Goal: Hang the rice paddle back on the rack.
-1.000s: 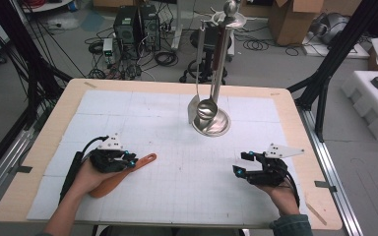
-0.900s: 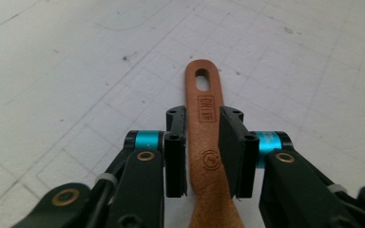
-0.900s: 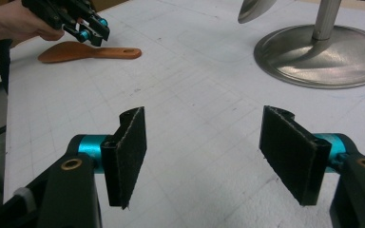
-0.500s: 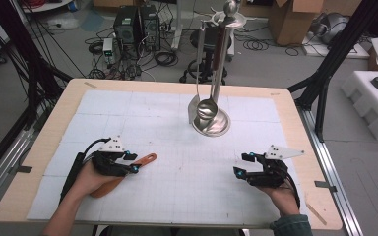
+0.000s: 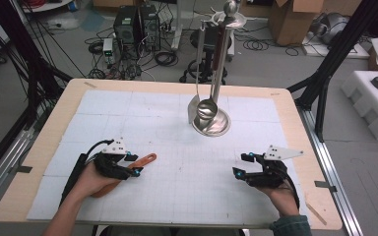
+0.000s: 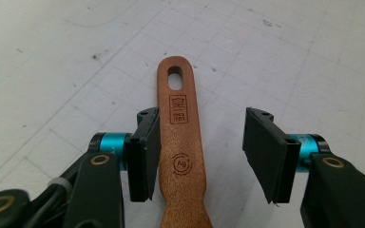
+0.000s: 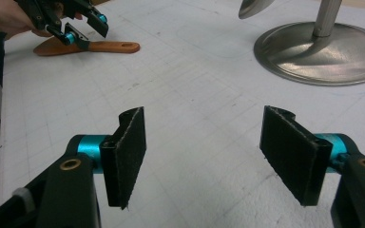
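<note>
A wooden spatula [image 5: 146, 159] lies flat on the white gridded mat [image 5: 177, 142] at the front left, its handle with a hanging hole pointing right. My left gripper [image 5: 133, 163] is low over it and open. In the left gripper view the handle [image 6: 180, 118] runs between the jaws of the left gripper [image 6: 199, 152], close against the left pad [image 6: 145, 156], with a gap to the right pad. My right gripper [image 5: 239, 165] rests open at the front right, and in its own view the right gripper [image 7: 204, 152] has nothing between its pads.
A steel utensil stand [image 5: 211, 125] with a round base stands at the mat's centre back. A ladle [image 5: 206, 108] and a second flat utensil [image 5: 193, 110] hang from it. Cables, boxes and black frame legs lie beyond the table.
My left gripper has shifted a little toward the near edge along the spatula handle. The spatula and the right gripper have hardly moved.
</note>
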The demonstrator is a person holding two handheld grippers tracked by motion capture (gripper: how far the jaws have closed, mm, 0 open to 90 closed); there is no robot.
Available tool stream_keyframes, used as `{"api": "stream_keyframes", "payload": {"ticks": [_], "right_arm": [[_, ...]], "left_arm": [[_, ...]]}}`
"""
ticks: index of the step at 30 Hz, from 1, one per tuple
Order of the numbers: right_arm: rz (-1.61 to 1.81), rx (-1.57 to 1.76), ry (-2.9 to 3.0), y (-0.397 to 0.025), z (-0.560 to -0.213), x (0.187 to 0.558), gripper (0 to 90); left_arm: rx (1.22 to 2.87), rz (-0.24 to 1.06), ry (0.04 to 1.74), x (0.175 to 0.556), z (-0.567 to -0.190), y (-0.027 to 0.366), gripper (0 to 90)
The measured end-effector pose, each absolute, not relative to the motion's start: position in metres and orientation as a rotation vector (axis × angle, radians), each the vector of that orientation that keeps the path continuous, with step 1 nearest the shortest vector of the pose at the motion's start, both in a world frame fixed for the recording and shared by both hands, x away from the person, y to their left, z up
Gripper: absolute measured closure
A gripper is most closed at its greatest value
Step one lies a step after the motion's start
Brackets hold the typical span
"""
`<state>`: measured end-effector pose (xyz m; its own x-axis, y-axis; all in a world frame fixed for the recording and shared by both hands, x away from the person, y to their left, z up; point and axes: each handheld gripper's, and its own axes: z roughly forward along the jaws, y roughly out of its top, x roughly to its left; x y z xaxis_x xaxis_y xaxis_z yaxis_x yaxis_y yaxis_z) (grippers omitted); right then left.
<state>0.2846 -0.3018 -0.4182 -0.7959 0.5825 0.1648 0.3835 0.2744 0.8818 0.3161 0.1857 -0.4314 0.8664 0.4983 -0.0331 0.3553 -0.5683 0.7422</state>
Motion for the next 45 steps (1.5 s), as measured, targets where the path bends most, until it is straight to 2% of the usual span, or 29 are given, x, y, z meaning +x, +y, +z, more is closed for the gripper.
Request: {"api": "stream_keyframes", "payload": {"ticks": [4, 11, 28, 45], "right_arm": [[1.530, 0.895, 2.346, -0.3017, -0.4181, 0.2843, 32.4], [1.531, 0.900, 2.334, -0.3034, -0.4169, 0.2825, 32.2], [1.518, 0.894, 2.339, -0.3036, -0.4179, 0.2837, 32.0], [1.512, 0.885, 2.335, -0.3030, -0.4185, 0.2843, 32.0]], "left_arm": [[2.249, 0.236, 0.636, 0.3183, -0.4342, 0.1839, 47.9], [2.286, 0.258, 0.655, 0.3195, -0.4385, 0.1784, 53.9], [2.273, 0.263, 0.684, 0.3222, -0.4395, 0.1805, 64.8], [2.276, 0.286, 0.665, 0.3202, -0.4386, 0.1791, 65.2]]}}
